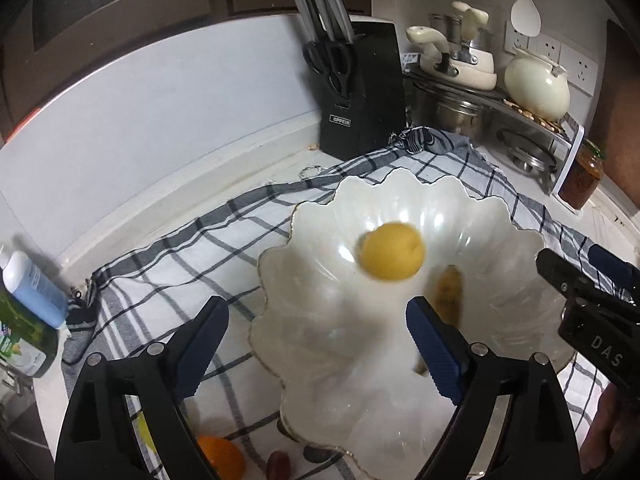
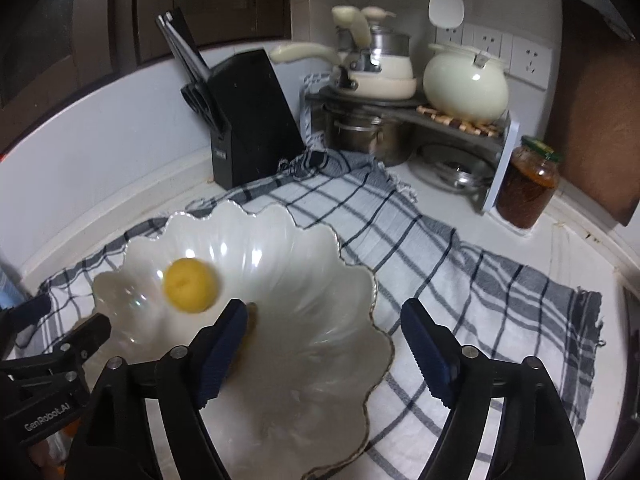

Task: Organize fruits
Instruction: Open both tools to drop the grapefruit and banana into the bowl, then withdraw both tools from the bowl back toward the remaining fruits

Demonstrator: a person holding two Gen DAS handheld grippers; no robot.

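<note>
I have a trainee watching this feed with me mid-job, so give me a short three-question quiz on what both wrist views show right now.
1. True or false: the left gripper is shut on a fruit.
2. Multiple choice: where is the yellow fruit? A) on the checked cloth B) inside the white scalloped bowl C) beside the knife block
3. Short answer: in the left wrist view, what colour is the round fruit lying on the checked cloth at the bottom edge, outside the white scalloped bowl?

Key
1. False: both it and the right gripper are open and hold nothing.
2. B
3. Orange: the orange fruit.
</note>
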